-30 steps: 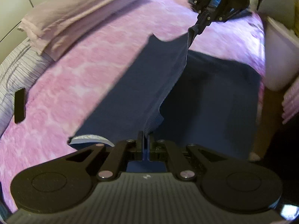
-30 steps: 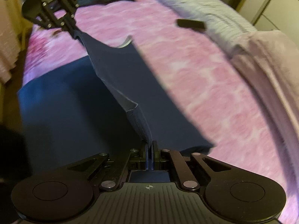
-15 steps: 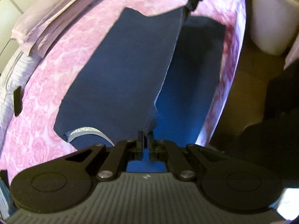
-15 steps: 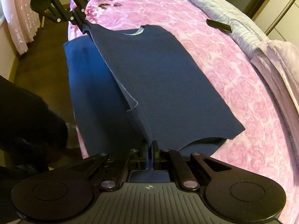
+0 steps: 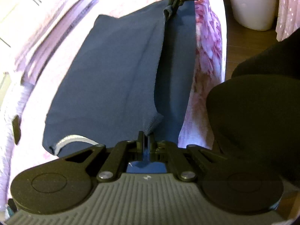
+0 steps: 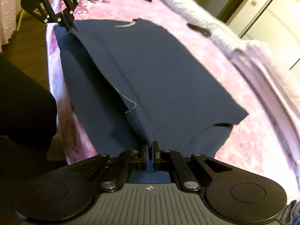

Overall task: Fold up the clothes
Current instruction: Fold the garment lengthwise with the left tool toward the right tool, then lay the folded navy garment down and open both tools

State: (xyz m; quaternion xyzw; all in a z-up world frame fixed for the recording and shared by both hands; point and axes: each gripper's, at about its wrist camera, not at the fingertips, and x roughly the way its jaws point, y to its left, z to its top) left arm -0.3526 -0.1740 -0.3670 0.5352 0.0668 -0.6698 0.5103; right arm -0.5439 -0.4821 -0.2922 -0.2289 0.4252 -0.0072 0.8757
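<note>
Navy shirt (image 6: 150, 71) lies folded on pink floral bedspread (image 6: 234, 131), wood floor (image 5: 249, 43) beside.

Shirt (image 6: 150, 71) flat on bed (image 6: 253, 140) near its edge; pillow (image 6: 198, 20) beyond, phone (image 6: 198, 29) against it

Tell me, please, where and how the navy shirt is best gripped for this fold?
By the two ends of its raised long edge, from the bed's near side. The left gripper and right gripper already pinch the shirt there, and it hangs taut between them.
</note>
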